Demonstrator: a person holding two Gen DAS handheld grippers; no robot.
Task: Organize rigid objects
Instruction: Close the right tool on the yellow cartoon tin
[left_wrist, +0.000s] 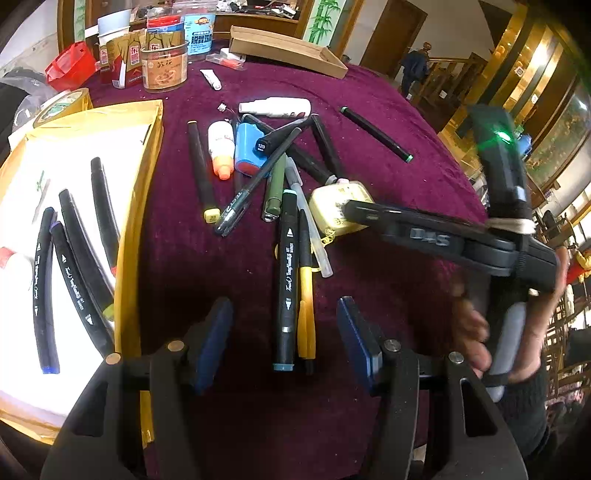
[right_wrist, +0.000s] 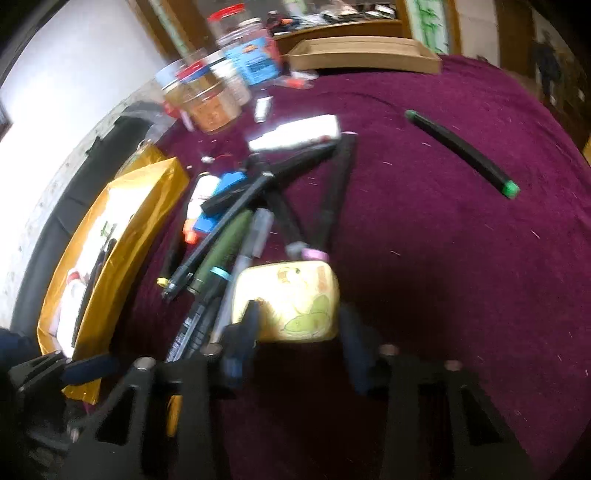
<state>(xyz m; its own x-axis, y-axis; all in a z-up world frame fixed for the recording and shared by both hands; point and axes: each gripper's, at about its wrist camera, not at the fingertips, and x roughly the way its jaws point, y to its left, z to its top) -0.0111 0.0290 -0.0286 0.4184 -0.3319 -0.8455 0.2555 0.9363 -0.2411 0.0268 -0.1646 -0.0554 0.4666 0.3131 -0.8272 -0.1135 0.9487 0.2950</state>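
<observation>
Right hand-held gripper (right_wrist: 295, 328) jaws apart, straddling the pale yellow rounded tin (right_wrist: 286, 301) at the pen pile's edge. Left hand-held gripper (left_wrist: 284, 336) apart over the teal-capped black marker (left_wrist: 287, 280); bare maroon velvet desk (right_wrist: 461, 258) lies right, gold-rimmed white tray (left_wrist: 125, 266) left.

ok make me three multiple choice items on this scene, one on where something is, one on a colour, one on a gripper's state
1. Where do the right gripper's fingertips stand?
A. at the yellow case
B. inside the gold-edged box
C. over the cardboard tray

2. What colour are the end caps of the marker lying alone on the cloth?
A. red
B. green
C. yellow

3. How do the left gripper's jaws stand?
A. shut on a marker
B. shut on nothing
C. open

Answers: 1 A, one finger on each side of the case in the right wrist view. 2 B, both tips show green. 3 C, the blue pads stand wide apart over the teal-capped marker.
</observation>
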